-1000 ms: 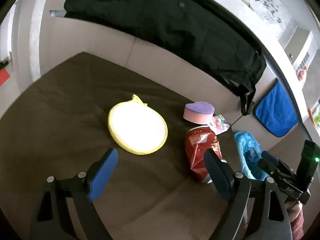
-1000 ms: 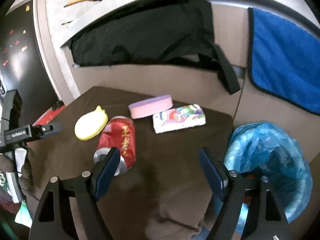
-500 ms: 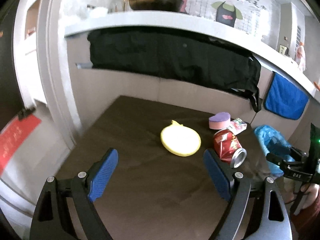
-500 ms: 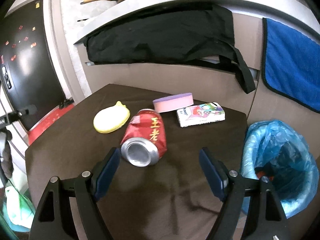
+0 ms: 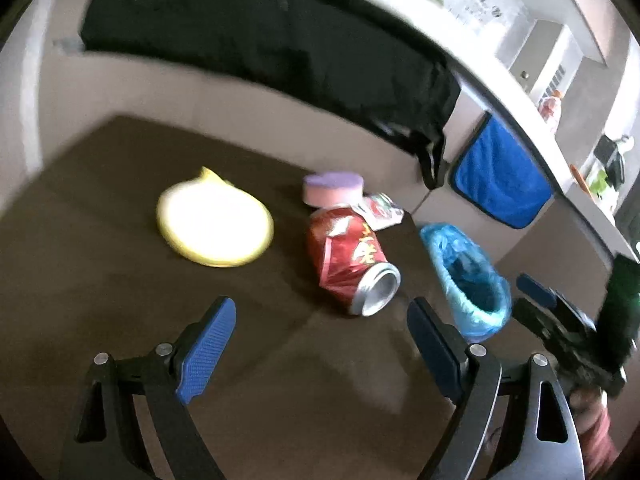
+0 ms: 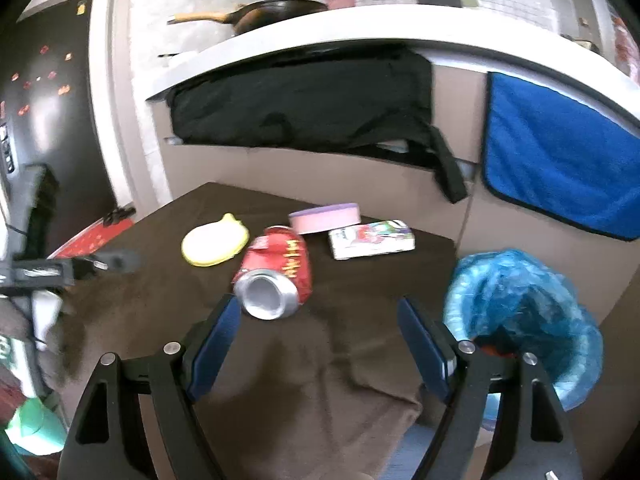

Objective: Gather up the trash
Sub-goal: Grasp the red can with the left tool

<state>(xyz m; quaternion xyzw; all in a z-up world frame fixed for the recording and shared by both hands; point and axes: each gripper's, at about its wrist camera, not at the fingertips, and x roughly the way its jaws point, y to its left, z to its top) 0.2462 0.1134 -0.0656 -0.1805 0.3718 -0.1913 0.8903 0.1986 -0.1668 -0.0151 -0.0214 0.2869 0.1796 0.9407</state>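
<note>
A crushed red can (image 5: 352,258) (image 6: 278,276) lies on its side on the brown-covered table (image 5: 120,280), its open end toward both cameras. Behind it rest a pink and purple sponge (image 5: 333,189) (image 6: 325,217) and a small printed tissue pack (image 5: 382,210) (image 6: 372,238). A yellow round pad (image 5: 214,224) (image 6: 214,242) lies to the can's left. My left gripper (image 5: 322,344) is open, short of the can. My right gripper (image 6: 320,334) is open too, just before the can's mouth, nothing between its fingers. The right gripper (image 5: 540,292) also shows at the left wrist view's right edge.
A bin lined with a blue bag (image 5: 470,280) (image 6: 524,316) stands off the table's right edge. A black cloth (image 6: 304,100) and a blue towel (image 6: 560,160) hang on the counter front behind the table. A black fridge (image 6: 48,120) stands at left.
The left wrist view drew back half a second ago, then closed in again on the can and tilted. The right gripper backed away, so the can sits farther off and more centred. Both grippers stay open.
</note>
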